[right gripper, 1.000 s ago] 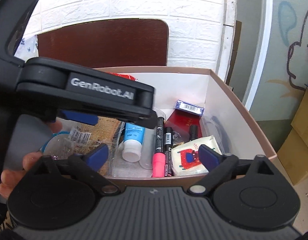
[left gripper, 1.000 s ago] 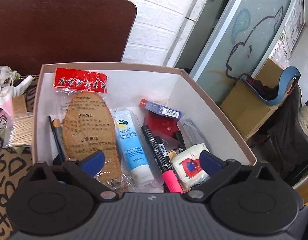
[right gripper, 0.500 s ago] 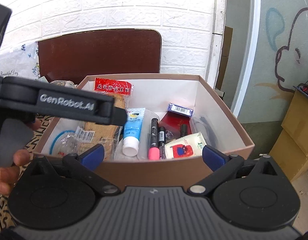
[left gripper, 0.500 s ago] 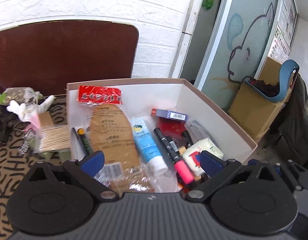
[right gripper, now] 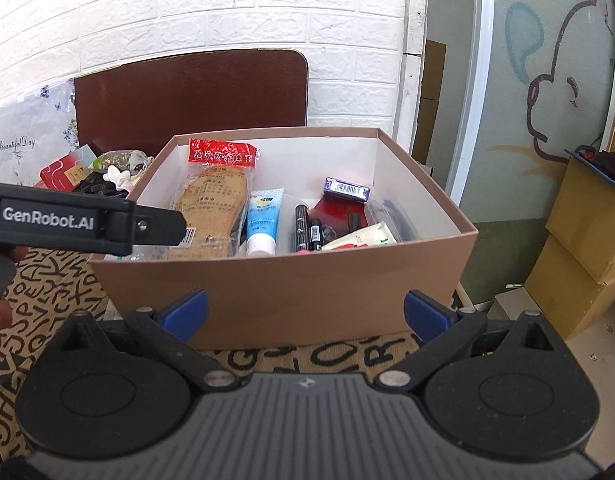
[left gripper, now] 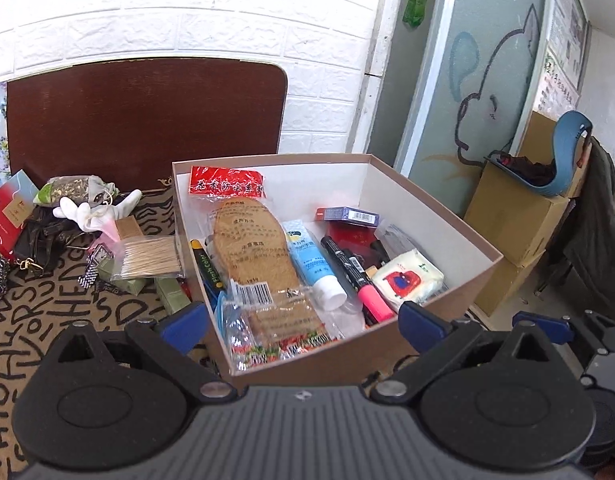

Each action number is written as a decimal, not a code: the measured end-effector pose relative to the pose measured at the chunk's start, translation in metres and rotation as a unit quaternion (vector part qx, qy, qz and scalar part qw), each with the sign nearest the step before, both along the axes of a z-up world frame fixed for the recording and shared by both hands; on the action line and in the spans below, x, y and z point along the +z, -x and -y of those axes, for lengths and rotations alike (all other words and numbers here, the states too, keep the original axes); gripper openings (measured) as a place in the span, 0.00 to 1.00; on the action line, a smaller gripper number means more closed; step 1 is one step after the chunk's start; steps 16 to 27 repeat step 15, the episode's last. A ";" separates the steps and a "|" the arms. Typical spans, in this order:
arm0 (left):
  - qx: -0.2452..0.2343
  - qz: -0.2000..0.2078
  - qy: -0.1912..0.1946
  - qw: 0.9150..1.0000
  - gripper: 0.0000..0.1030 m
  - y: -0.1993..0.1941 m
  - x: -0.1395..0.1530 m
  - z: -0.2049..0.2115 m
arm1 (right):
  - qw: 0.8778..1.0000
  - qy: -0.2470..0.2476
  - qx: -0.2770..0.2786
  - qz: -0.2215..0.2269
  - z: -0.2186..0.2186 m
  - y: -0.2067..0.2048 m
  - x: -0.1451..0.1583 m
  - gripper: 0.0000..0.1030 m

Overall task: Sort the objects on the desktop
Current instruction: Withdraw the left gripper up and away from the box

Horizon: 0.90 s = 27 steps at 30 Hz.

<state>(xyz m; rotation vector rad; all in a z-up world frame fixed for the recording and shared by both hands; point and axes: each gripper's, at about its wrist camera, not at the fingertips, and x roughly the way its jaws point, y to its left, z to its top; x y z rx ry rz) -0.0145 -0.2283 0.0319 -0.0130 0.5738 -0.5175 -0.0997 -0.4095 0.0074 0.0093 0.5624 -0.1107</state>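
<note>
My left hand-held gripper (left gripper: 303, 322) is wide apart and holds nothing. The clear packet of wooden cotton swabs (left gripper: 150, 255) lies on the table, ahead and to its left, long side running left to right. My right hand-held gripper (right gripper: 305, 312), also apart and empty, is farther away.

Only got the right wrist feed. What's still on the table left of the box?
Observer: A cotton swab pack lies beside the box.
Operator: Anything in the box I can't see?
Observer: A pen along its left wall, next to the insole.
Operator: Left gripper holding anything?
Observer: No, the left gripper is open and empty.
</note>
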 end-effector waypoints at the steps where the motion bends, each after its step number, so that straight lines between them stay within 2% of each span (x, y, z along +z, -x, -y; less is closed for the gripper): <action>1: -0.001 0.002 -0.001 1.000 1.00 0.003 0.000 0.000 | 1.000 0.002 0.000 0.000 -0.002 0.002 0.000 0.98; 15: -0.017 0.023 0.009 1.000 1.00 0.039 0.002 -0.008 | 1.000 0.010 0.015 0.001 -0.020 0.023 0.002 0.98; 27: -0.017 0.023 0.009 1.000 1.00 0.039 0.002 -0.008 | 1.000 0.010 0.015 0.001 -0.020 0.023 0.002 0.98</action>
